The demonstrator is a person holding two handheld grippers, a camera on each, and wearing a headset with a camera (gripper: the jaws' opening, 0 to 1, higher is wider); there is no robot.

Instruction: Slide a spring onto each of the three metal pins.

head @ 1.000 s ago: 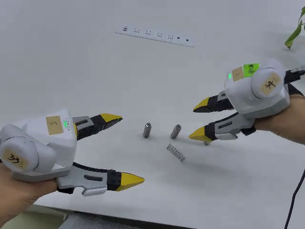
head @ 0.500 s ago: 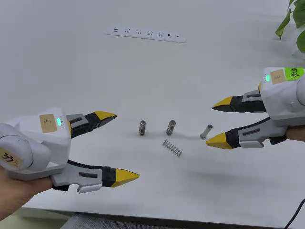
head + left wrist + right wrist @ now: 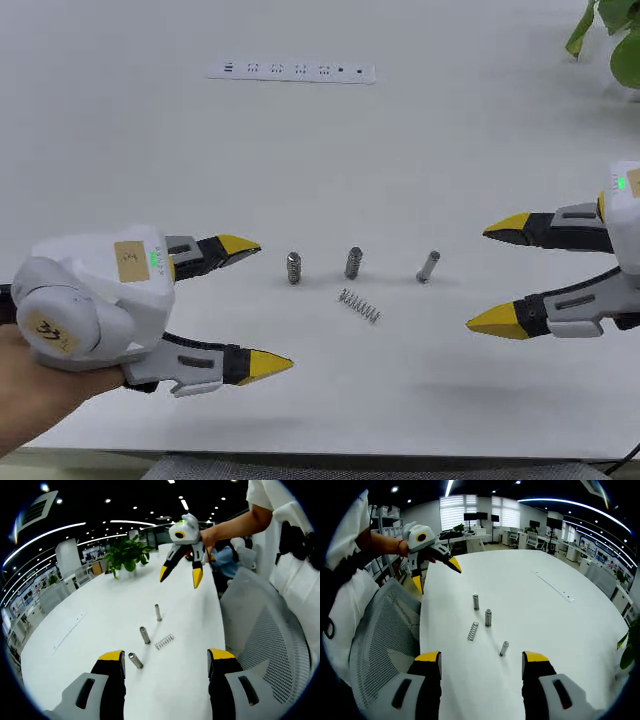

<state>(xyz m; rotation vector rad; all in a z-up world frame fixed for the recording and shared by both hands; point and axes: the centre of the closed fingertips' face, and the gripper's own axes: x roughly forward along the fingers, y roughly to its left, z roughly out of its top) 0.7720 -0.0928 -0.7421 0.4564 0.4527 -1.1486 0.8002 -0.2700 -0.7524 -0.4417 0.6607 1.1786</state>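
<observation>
Three small metal pins stand in a row on the white table. The left pin and the middle pin each carry a spring. The right pin is bare and leans a little. A loose spring lies flat just in front of the middle pin. My left gripper is open and empty, left of the row. To the right of the bare pin hangs my right gripper, open and empty. The left gripper view has the bare pin farthest and the loose spring nearer. The right gripper view has the bare pin nearest.
A white power strip lies far back on the table. Plant leaves reach in at the top right. The table's front edge runs close below the grippers. A grey mesh chair stands beside the table.
My right gripper has drawn back to the right, away from the pins, uncovering the bare right pin. The left gripper has stayed about where it was.
</observation>
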